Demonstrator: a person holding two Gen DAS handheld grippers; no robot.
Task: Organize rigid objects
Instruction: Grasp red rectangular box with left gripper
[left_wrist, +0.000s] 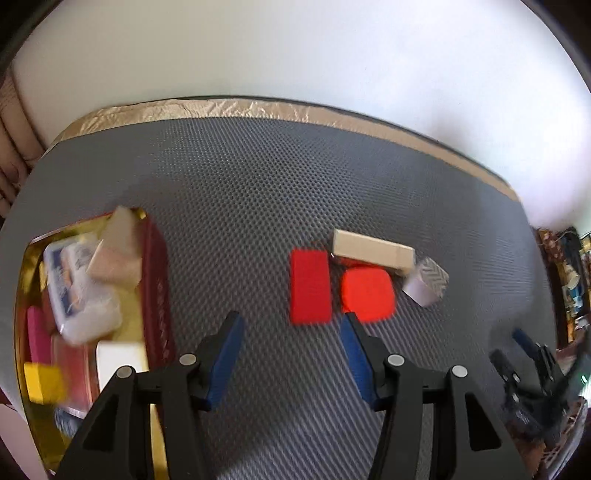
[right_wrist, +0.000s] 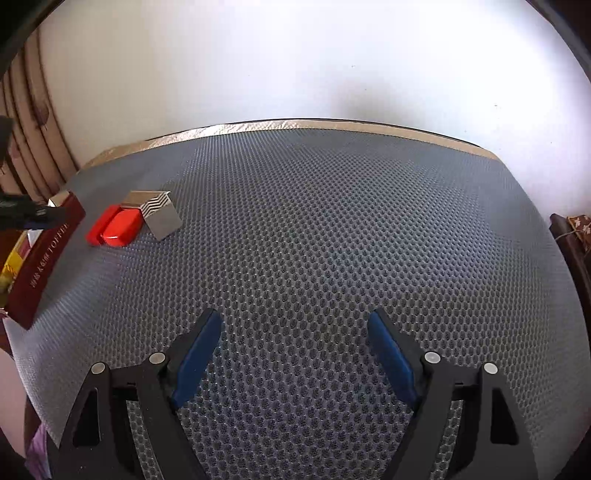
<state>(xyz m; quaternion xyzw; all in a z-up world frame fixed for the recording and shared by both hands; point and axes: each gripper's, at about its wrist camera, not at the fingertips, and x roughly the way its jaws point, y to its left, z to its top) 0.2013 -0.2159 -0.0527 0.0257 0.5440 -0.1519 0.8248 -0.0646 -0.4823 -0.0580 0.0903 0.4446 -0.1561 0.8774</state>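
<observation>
On the grey mat a dark red block (left_wrist: 309, 286), a bright red rounded block (left_wrist: 366, 293), a beige wooden bar (left_wrist: 373, 250) and a small silver patterned box (left_wrist: 425, 282) lie together. My left gripper (left_wrist: 293, 319) is open and empty, just short of the red blocks. A dark red box with gold lining (left_wrist: 157, 291) at the left holds several items. In the right wrist view the same group shows far left: the bright red block (right_wrist: 120, 226) and the silver box (right_wrist: 160, 214). My right gripper (right_wrist: 295, 319) is open and empty over bare mat.
The grey mat (right_wrist: 332, 229) ends at a gold-taped far edge (left_wrist: 258, 109) against a white wall. The right gripper shows at the lower right of the left wrist view (left_wrist: 528, 354). The red box's side (right_wrist: 44, 258) reads TOFFEE. Curtains hang at the far left.
</observation>
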